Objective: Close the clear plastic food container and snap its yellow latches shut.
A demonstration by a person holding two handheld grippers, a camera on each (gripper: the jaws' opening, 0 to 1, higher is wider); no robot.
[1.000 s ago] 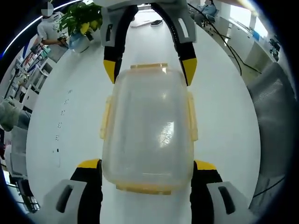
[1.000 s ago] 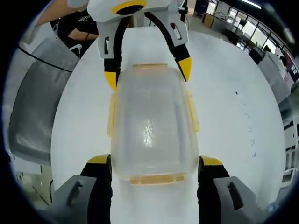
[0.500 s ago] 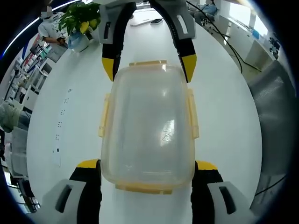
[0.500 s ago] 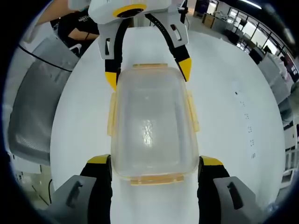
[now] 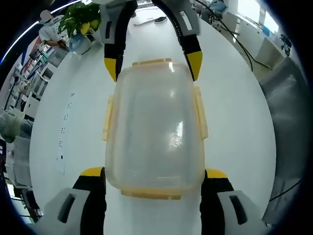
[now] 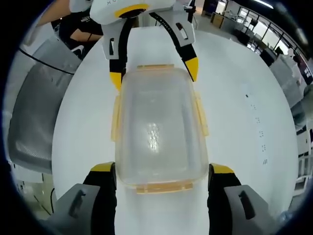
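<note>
the clear plastic container (image 5: pixel 154 129) sits on the white table (image 5: pixel 234 127) with its lid already on top, and yellow latches (image 5: pixel 200 117) run along all four edges. the side ones look like they stick out a bit from the body rather than lying flat, so probably not snapped yet, though the fisheye makes that hard to call for sure.

the left gripper (image 5: pixel 154 176) has its jaws spread wide, one yellow-tipped finger on each side of the near end of the box, right beside the corners but not clearly pinching. the right gripper (image 6: pixel 161 174) does the same from the opposite end, jaws apart and straddling its near edge, and in the left gripper view its yellow fingertips (image 5: pixel 194 62) bracket the far end too.

so the two of them box the container in from both ends, which reads as a way to keep it from sliding while the lid gets pressed down.

further out there's a grey chair (image 6: pixel 32 117) beside the table, a potted plant (image 5: pixel 80 22) at the far end, and a person (image 5: pixel 49 32) near it.
</note>
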